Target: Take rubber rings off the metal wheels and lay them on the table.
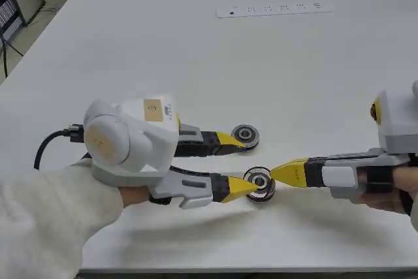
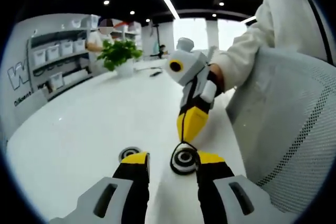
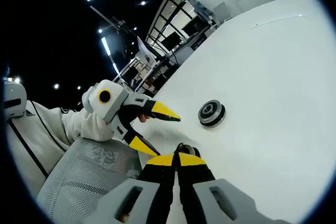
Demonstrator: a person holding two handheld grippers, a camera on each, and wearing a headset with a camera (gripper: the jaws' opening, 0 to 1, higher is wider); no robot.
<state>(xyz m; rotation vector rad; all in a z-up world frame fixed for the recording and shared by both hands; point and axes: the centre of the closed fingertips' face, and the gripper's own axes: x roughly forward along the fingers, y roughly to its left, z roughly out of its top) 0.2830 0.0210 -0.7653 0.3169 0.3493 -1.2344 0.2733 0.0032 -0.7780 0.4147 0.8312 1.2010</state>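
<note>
Two metal wheels with black rubber rings lie on the white table (image 1: 196,50). The far wheel (image 1: 245,136) (image 2: 129,153) (image 3: 211,113) lies flat beside the left gripper's upper jaw. The near wheel (image 1: 259,183) (image 2: 185,160) (image 3: 189,151) sits between the two grippers. My left gripper (image 1: 245,161) (image 2: 172,158) (image 3: 164,135) is open, and its lower yellow fingertip (image 1: 243,186) touches the near wheel's left side. My right gripper (image 1: 274,172) (image 2: 184,139) (image 3: 177,157) comes from the right, shut on the edge of the near wheel's rubber ring (image 2: 181,145), which is pulled up into a thin black loop.
A white power strip (image 1: 274,10) lies at the far side of the table. The table's front edge (image 1: 228,269) runs just below the grippers. A black cable (image 1: 52,140) trails from the left gripper. A mesh chair (image 2: 294,129) and a potted plant (image 2: 118,53) stand around the table.
</note>
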